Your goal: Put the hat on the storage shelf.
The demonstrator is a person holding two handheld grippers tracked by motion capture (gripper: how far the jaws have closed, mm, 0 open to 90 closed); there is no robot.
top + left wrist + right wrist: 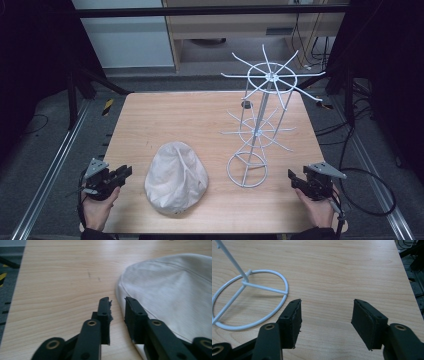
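The white cap [176, 178] lies on the table [200, 115] at six o'clock, the wire rack [260, 127] at three. Both claws hold nothing: the left gripper [117, 307] narrowly apart beside the brim, the right gripper [325, 317] wide apart. I'd pinch the brim edge squarely, low to the wood.

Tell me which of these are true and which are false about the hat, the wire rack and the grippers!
1. The white hat lies flat on the wooden table. True.
2. The hat hangs on the wire rack. False: the rack's arms are bare.
3. The left hand-held gripper squeezes the hat. False: its jaws stand slightly apart beside the hat's edge, with nothing between them.
4. The right hand-held gripper is open and holds nothing. True.
5. The rack stands right of the hat in the high view. True.
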